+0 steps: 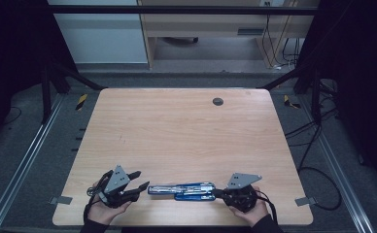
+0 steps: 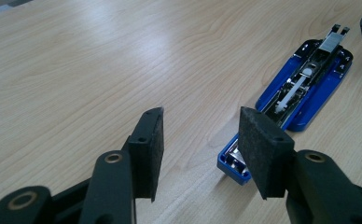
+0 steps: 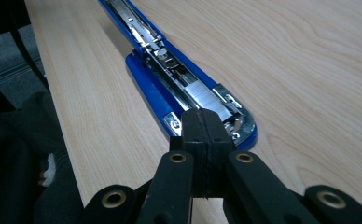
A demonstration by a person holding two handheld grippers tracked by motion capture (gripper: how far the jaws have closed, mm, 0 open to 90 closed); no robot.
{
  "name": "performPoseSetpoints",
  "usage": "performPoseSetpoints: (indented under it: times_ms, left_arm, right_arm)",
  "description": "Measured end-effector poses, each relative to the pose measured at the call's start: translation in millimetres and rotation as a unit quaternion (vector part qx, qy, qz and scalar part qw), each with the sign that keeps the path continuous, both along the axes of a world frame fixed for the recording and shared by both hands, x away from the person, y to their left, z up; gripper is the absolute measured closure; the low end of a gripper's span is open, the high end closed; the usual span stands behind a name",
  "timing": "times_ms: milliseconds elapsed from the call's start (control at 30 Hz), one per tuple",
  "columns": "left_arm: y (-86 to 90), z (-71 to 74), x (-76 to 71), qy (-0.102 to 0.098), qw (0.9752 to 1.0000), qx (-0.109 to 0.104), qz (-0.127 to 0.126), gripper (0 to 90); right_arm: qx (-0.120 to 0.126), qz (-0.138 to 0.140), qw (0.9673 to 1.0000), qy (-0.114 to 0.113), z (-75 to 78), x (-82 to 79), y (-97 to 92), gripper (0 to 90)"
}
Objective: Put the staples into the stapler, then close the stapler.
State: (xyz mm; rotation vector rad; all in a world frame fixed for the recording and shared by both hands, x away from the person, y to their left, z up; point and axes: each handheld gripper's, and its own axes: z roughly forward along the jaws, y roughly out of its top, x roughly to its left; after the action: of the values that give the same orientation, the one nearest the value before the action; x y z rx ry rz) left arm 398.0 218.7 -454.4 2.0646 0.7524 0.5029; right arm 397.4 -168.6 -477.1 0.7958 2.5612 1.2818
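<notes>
A blue stapler [image 1: 184,189] lies swung open flat near the table's front edge, its metal staple channel facing up. My left gripper [image 1: 140,180] is at its left end, jaws open. In the left gripper view the stapler [image 2: 305,88] stretches away to the right. Its near end sits just beyond the right pad [image 2: 263,149], and only bare wood shows between the pads of the left gripper [image 2: 200,135]. My right gripper [image 1: 217,193] is at the stapler's right end. In the right gripper view the right gripper [image 3: 202,116] has its pads pressed together, with the tips over the near end of the stapler [image 3: 170,70].
The wooden table [image 1: 186,126] has a dark round cable hole [image 1: 217,101] near its far edge. The table's front edge runs close behind both hands. A dark sleeve [image 3: 16,154] sits left of the right gripper. Metal rails flank the table.
</notes>
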Motion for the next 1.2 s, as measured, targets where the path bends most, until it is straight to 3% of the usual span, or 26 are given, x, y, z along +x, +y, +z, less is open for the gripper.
performPoseSetpoints:
  times_ms: [333,767,1033,1200]
  left_arm:
    - [-11.9,-10.2,1.3,0.025,0.9991,0.020,-0.029,40.2]
    - [-22.1,-15.6,9.7,0.041,0.9962,0.033,-0.069,43.7]
    - [-27.0,-17.8,12.8,0.048,0.9935,0.053,-0.089,45.1]
    - [-28.8,-16.7,16.6,0.056,0.9898,0.065,-0.114,45.4]
  right_arm:
    - [0.003,-0.015,0.9999,-0.001,-6.1,-4.4,3.4,90.0]
    - [-0.005,-0.017,0.9998,0.008,-11.4,-3.5,5.8,90.0]
    - [-0.010,-0.015,0.9998,0.012,-13.3,-3.0,7.4,90.0]
    - [-0.011,-0.013,0.9998,0.009,-13.0,-4.0,7.3,90.0]
